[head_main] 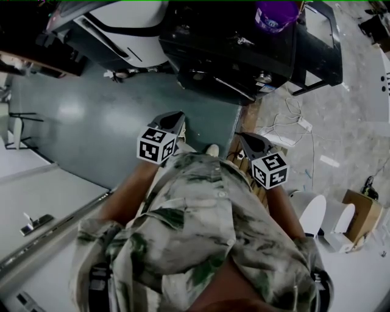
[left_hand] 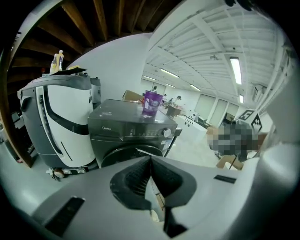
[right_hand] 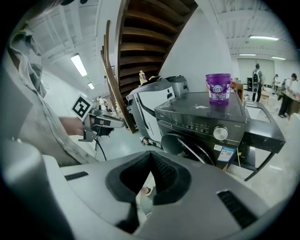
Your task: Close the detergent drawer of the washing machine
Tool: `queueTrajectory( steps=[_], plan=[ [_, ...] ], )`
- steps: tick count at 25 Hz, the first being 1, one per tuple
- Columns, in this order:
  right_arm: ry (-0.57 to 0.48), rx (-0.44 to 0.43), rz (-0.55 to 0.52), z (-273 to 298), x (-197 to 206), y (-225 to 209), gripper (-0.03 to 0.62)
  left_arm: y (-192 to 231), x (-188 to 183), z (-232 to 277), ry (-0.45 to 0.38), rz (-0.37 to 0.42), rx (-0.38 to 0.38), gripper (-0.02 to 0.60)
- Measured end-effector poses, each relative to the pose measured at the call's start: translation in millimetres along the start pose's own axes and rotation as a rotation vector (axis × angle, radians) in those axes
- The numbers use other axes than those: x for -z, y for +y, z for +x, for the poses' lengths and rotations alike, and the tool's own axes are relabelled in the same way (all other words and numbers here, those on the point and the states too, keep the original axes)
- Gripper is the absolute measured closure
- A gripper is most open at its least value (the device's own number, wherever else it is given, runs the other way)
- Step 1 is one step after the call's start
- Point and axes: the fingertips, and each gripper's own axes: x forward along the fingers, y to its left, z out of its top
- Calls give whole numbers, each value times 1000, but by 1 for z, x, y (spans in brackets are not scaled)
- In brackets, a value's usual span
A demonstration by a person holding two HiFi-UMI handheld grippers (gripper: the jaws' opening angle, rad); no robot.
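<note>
The dark grey washing machine [head_main: 231, 49] stands ahead of me on the floor, with a purple tub [head_main: 277, 13] on its top. In the left gripper view the washing machine [left_hand: 131, 136] shows its control panel; the drawer front [left_hand: 101, 124] at the panel's left looks flush. Its round door [right_hand: 187, 147] stands slightly ajar. My left gripper [head_main: 177, 116] is held in the air well short of the machine, jaws shut on nothing [left_hand: 150, 158]. My right gripper [head_main: 242, 136] is beside it, also away from the machine, jaws together and empty [right_hand: 150, 153].
A white and grey appliance [head_main: 116, 24] stands left of the washer. A black stand [right_hand: 262, 133] adjoins the washer's right side. Loose cables [head_main: 292, 119] lie on the floor to the right, near a cardboard box [head_main: 359, 213]. A wooden staircase [right_hand: 140, 37] rises behind.
</note>
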Motion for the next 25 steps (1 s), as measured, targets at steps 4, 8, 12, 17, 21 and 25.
queueTrajectory(
  steps=[4,8,12,17,21,25],
  plan=[
    [-17,-2,-8,-4,-1,3,572,-15,-2,0,-7,-2,45,557],
    [-34,1,-12,-8,-6,4,572,-23,-5,0,-9,0,72,557],
    [-39,7,-26,-9,-11,6,572,-25,-8,0,-12,-5,95,557],
    [-40,8,-34,-8,-12,8,572,-26,-5,1,-9,-15,109,557],
    [-35,3,-44,-7,-14,11,572,-26,-4,0,-5,-12,118,557],
    [-39,0,-58,-4,-18,11,572,-22,-4,-1,-5,-17,113,557]
  ],
)
